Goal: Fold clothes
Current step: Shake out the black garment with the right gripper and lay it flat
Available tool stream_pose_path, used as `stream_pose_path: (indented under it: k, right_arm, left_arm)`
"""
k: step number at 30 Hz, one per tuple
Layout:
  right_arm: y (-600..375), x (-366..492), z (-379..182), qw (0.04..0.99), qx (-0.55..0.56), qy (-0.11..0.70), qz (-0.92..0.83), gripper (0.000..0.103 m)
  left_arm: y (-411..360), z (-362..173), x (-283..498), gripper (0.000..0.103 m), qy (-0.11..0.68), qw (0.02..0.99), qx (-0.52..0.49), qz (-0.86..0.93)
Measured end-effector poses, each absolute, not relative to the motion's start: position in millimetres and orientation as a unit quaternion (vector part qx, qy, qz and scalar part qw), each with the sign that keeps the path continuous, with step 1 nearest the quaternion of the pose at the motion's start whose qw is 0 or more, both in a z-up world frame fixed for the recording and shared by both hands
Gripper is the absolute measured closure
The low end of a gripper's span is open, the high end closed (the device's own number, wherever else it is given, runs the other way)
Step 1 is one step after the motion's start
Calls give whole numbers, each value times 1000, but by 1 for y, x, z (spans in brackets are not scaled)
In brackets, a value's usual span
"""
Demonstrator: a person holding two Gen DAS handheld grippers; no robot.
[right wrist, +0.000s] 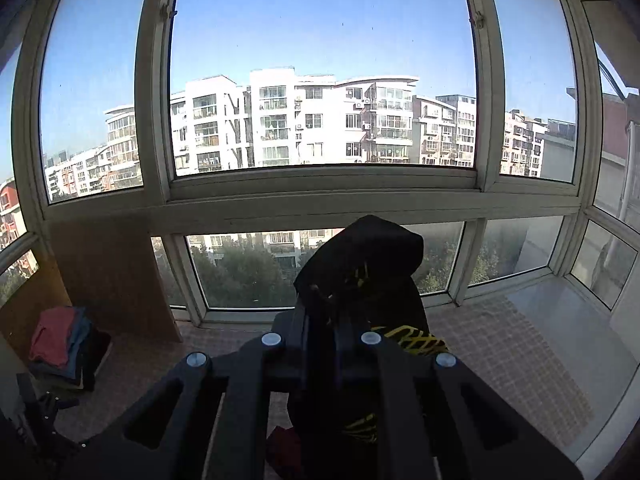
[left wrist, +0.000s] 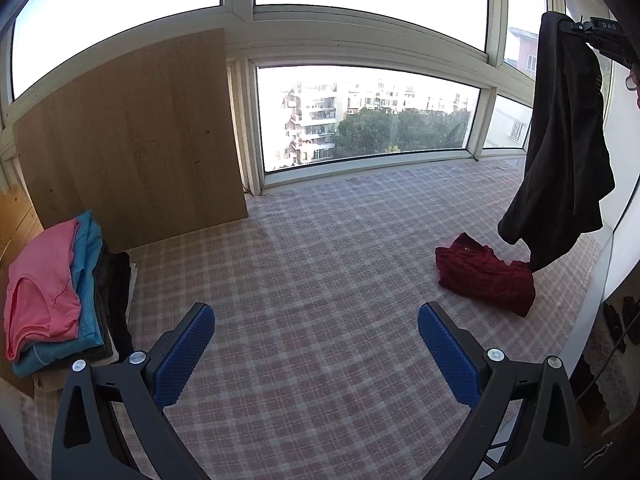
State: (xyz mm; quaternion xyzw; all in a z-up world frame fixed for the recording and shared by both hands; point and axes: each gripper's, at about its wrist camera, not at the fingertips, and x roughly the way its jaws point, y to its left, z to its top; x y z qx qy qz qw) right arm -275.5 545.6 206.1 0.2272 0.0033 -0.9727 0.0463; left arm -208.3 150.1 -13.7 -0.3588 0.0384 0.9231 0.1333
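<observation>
A checked cloth [left wrist: 320, 248] covered the surface below tall windows [left wrist: 368, 116]. The right gripper [right wrist: 340, 312], clamped shut, held a limp black garment [left wrist: 560, 152] dangling by one edge; soft and light, it probably needed a second hold at a hanging corner. The left gripper [left wrist: 316, 352] gaped wide and empty.

Black left gripper [left wrist: 316, 354], blue ribbed pads [left wrist: 182, 356], silver screws.

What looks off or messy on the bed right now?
Mainly the dark red garment: it lies crumpled on the checked cover, unlike the neat folded stack at the left. The black garment dangling from the right hand-held gripper is just mid-task. No damage visible.
</observation>
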Motion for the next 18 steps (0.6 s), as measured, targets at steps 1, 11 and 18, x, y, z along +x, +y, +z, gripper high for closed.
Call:
stream_pose_path:
  k: [1, 11, 18]
  right_arm:
    - [527, -279, 206, 63, 233, 11, -970, 94]
    - [274, -374, 21, 276, 447, 74, -848, 85]
    - [258, -386, -46, 266, 512, 143, -804, 47]
  left_arm:
    - [139, -14, -208, 1, 36, 123, -359, 925]
    - [37, -47, -199, 1, 6, 29, -392, 920]
    - [59, -92, -201, 1, 22, 52, -440, 896]
